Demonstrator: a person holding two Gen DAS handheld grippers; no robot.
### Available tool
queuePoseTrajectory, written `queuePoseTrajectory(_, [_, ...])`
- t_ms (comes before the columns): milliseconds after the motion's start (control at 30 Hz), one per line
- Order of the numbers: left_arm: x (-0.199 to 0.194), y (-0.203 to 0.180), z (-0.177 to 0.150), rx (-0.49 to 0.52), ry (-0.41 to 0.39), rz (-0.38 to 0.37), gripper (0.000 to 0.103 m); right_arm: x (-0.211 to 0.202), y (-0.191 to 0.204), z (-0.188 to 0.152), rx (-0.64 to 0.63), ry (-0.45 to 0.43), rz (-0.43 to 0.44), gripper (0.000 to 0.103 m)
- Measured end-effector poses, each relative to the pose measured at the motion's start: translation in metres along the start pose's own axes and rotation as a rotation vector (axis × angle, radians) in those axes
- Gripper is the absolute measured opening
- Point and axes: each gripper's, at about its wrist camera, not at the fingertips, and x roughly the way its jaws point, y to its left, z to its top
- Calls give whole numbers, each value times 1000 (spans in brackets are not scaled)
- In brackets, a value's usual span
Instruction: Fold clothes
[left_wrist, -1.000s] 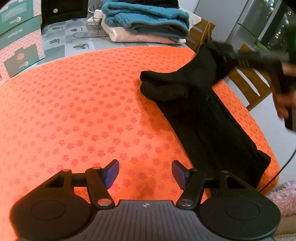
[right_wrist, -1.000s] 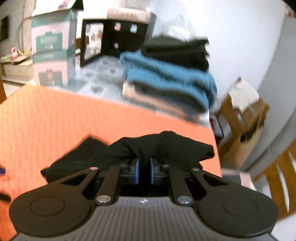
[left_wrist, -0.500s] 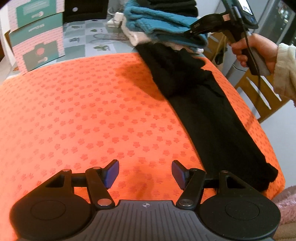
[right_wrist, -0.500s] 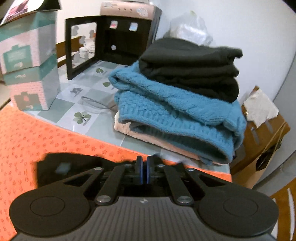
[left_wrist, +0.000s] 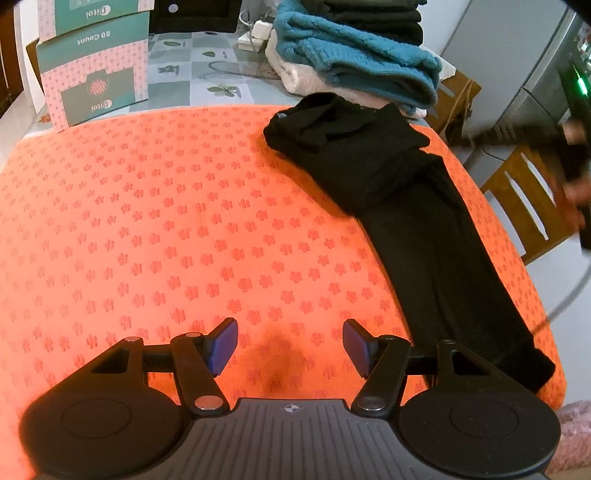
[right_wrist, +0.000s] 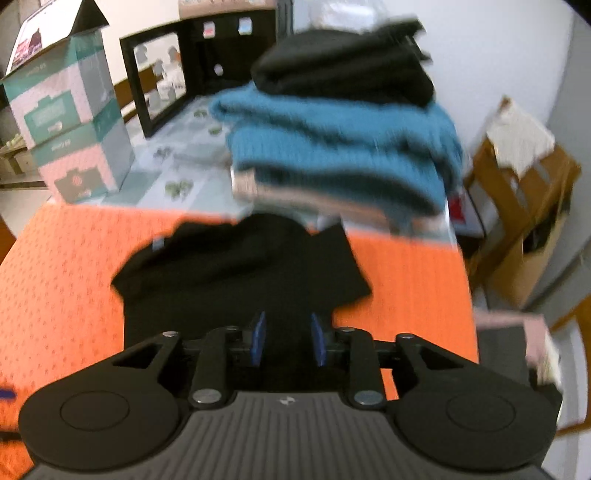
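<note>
Trousers (left_wrist: 413, 206) are lying long toward one o'clock on the bench (left_wrist: 155, 221), bunched far end; both grippers, left (left_wrist: 290, 345) and right (right_wrist: 287, 338), are gaping empty; flattening that bunch would help.

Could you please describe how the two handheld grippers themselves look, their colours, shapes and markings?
Both the left gripper and the right gripper are matte black, with a ribbed grey centre plate bearing a small round emblem, two round discs at the sides, silver pivot screws on the linkages, and fingers faced with blue pads.

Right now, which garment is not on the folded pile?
The long black garment: it lies stretched out alone on the orange cloth, while the blue sweater and others sit stacked behind it.
</note>
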Motion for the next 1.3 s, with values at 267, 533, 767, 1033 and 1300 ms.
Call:
queuePoseTrajectory(267, [2,-2,7,-9,0,-4,66,3,0,-88,67,107,-23,51])
queuePoseTrajectory(533, [1,-1,7,-21,0,2,66,9,10,-83,99,69,17,51])
queuePoseTrajectory(767, [0,11,10,-73,-5,21,66,24,20,-26,133,-7,69,54])
queuePoseTrajectory(1033, [0,25,12,-134,-7,46,66,74,5,20,224,47,117,48])
queuePoseTrajectory(1300, [-10,46,11,-222,-37,73,66,69,48,28,72,-6,107,6])
